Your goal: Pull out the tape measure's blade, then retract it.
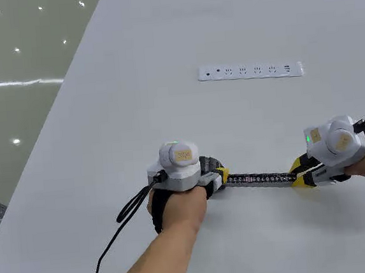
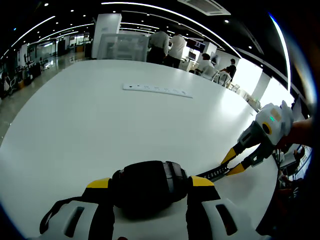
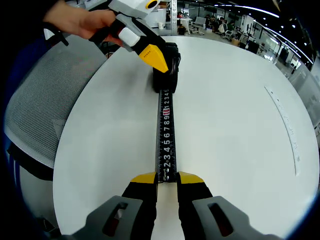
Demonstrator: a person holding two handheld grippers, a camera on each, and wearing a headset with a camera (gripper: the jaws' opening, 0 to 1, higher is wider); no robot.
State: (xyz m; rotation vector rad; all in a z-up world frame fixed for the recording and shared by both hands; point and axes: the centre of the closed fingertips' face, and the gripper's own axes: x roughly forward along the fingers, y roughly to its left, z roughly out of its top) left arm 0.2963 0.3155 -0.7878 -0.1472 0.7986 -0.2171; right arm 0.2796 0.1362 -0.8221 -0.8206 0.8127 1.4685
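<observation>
Clamping the one tape measure (image 3: 167, 64), the left tool (image 2: 150, 182) faces the right tool (image 3: 166, 177), closed on its single blade (image 3: 165, 130).

Left gripper (image 1: 215, 177) at 6 o'clock, jaws toward 3, clamps the tape measure case (image 2: 150, 187). My right gripper (image 1: 301, 177), at 4 o'clock, pinches the blade (image 3: 166, 135).

White table (image 1: 162, 49), glossy green floor (image 1: 17, 74)

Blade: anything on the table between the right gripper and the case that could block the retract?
Nothing visible. The blade runs straight over bare table from the right gripper, shut on its tip, to the case clamped in the left gripper. The power strip lies well off to the side.
</observation>
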